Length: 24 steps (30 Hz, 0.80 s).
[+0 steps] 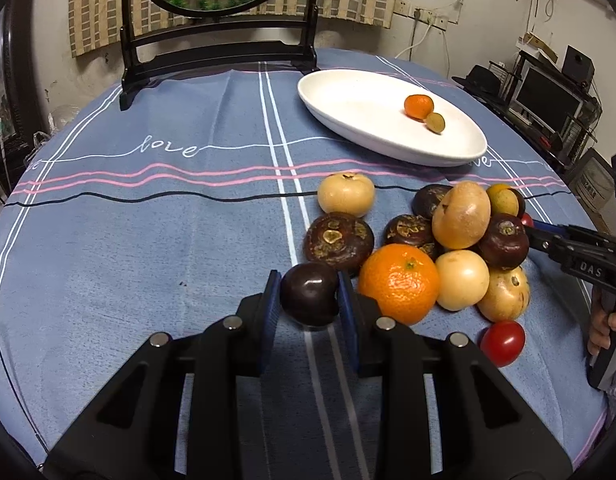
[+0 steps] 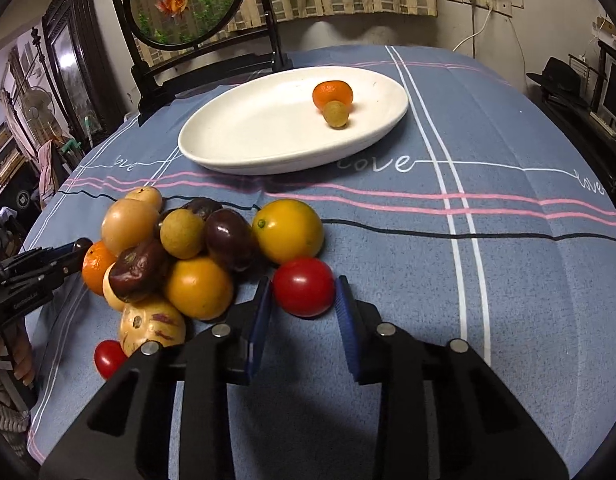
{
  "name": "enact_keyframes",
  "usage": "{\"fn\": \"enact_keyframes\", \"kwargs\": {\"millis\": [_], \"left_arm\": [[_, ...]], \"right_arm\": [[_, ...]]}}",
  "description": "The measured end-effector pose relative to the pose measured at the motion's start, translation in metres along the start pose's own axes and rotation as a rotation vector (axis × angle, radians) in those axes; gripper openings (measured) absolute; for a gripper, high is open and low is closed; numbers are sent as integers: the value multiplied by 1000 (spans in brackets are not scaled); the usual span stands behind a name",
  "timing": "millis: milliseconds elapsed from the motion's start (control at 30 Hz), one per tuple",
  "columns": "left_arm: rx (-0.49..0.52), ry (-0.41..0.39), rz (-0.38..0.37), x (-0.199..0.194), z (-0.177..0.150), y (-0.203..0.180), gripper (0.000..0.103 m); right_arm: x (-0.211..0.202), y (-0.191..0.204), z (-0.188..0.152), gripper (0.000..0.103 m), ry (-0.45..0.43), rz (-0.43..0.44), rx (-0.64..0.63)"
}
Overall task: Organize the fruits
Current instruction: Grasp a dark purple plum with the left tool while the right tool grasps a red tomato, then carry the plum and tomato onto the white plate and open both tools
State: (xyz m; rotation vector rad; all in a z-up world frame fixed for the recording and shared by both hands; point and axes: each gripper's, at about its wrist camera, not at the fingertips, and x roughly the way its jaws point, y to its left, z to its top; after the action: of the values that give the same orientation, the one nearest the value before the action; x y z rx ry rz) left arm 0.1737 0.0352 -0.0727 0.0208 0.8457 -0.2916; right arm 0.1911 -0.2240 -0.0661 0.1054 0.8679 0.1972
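Blue striped tablecloth (image 1: 147, 240) | left gripper (image 1: 310, 300) clamps dark chestnut (image 1: 310, 294) | right gripper (image 2: 303, 292) pinches red tomato (image 2: 303, 286) | white plate (image 2: 235, 136) holds two fruits

1. A glossy dark purple round fruit (image 1: 309, 294) sits on the desk at the near edge of the heap, clamped between blue pads.
2. A shiny red cherry tomato (image 2: 303, 287) lies beside the heap's right edge, between two blue pads.
3. A white oval ceramic plate (image 2: 243, 136) holds a small orange mandarin (image 2: 332, 94) touching a small tan round fruit (image 2: 335, 114).
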Motion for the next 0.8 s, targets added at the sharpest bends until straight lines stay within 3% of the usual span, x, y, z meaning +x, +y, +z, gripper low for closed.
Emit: {"fn": "enact_keyframes", "kwargs": {"millis": [233,333,533,633,800], "left_arm": [[-22,-20,-12,-5,1,4,29],[-20,-37,-15,-11,11,3,29],[85,-81,11,-15,79,-27,29],[115,-79,4,6,113,-45,29],[136,-20,-6,57,139,-64,29]], "right_arm": [[-6,-1,-1,31,-17,32,13],[-25,-10,3,31,-86,43,52],[-53,-17,57,31,-186,66,66],[-36,-7,90,31,-178,71,31],[19,4,108,31,-93,86,4]]}}
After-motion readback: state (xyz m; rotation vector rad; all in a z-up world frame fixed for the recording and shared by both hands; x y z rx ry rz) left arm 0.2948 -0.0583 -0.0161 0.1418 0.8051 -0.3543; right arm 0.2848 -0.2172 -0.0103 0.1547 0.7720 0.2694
